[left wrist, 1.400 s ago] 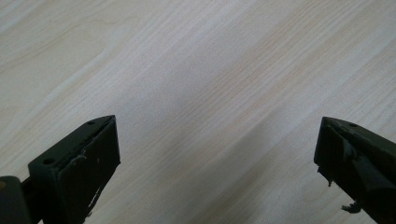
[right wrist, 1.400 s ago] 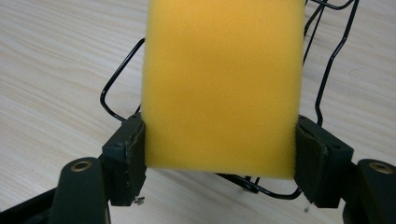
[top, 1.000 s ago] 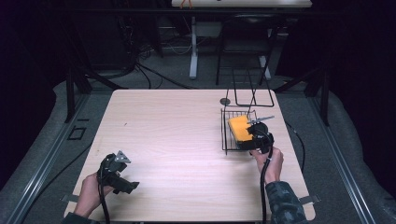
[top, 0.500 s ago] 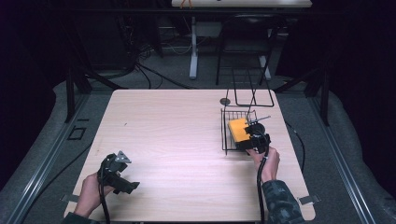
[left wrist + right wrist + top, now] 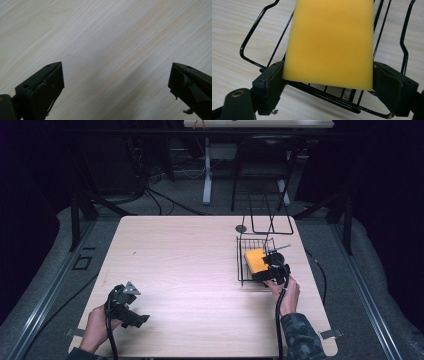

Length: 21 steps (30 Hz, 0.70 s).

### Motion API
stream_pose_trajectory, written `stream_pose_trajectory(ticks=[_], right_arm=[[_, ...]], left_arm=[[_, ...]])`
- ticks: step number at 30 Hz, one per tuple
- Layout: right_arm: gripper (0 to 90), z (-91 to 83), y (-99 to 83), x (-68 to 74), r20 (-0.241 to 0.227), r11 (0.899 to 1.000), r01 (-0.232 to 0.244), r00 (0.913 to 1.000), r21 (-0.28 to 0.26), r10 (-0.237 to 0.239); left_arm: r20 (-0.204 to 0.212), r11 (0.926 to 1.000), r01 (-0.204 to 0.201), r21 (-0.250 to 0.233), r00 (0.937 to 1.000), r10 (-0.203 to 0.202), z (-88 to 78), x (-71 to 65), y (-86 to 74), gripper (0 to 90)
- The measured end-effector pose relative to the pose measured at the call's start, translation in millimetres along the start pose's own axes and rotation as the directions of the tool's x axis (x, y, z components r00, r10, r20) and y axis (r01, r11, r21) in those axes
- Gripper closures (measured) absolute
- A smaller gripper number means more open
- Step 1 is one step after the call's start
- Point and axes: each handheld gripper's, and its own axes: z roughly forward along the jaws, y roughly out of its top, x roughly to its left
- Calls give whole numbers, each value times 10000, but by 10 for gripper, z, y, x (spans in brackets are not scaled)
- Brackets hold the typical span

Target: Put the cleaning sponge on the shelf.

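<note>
Here my right gripper (image 5: pixel 329 82), its jaws just opening, brackets the soft, light yellow foam sponge block (image 5: pixel 332 42) in the black wire basket (image 5: pixel 243 262) at far right; I'd pinch its side faces gently.

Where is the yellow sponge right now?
The yellow sponge lies in the black wire basket on the right side of the table in the high view, with the right tool at its near end, one jaw on each side.
</note>
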Motion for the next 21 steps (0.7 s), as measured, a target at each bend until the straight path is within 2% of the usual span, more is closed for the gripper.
stream_pose_trajectory(ticks=[3, 11, 14, 16, 19, 21], right_arm=[[221, -25, 1, -2, 10, 9999, 59, 10000, -108, -59], [241, -60, 7, 16, -41, 9998, 171, 9998, -60, -172], [227, -78, 1, 32, 72, 9999, -107, 9999, 47, 107], [217, -85, -4, 35, 101, 9999, -115, 9999, 93, 115], [141, -91, -10, 32, 33, 9996, -256, 9997, 125, 255], [139, -122, -14, 29, 5, 9994, -341, 9994, 109, 341]], left_arm=[[-21, 10000, -10, 18, 10000, 10, -1, -1, 1, 4], [-42, 10000, 10, -21, 10000, -10, -3, 2, -1, 4], [-45, 10000, -26, -7, 10000, 26, -3, 0, -2, 4], [-22, 10000, -15, -13, 10000, 15, -3, 1, -3, 4], [-40, 10000, -15, -1, 10000, 15, -5, 1, -3, 4], [-38, 10000, 3, -17, 10000, -3, -7, 0, -3, 4]])
